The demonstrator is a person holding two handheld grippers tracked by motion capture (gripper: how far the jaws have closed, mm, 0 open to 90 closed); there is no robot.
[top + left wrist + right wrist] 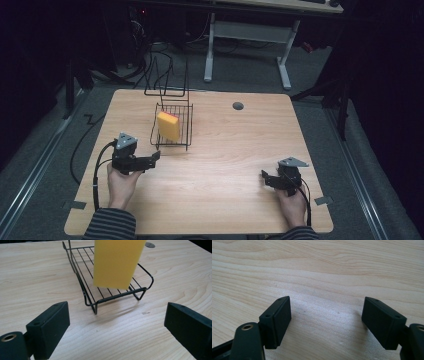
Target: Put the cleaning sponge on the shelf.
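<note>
The yellow sponge (169, 125) stands upright in the black wire rack (186, 135) near the far-left part of the wooden table (225, 165); I can see it leaning on the wires in my left gripper view (117, 262). My left gripper (156, 157) sits just short of the rack's near end, jaws spread apart with nothing between them and bare wood below. My right gripper (265, 179) rests well apart at the near right, jaws likewise released over empty tabletop.
</note>
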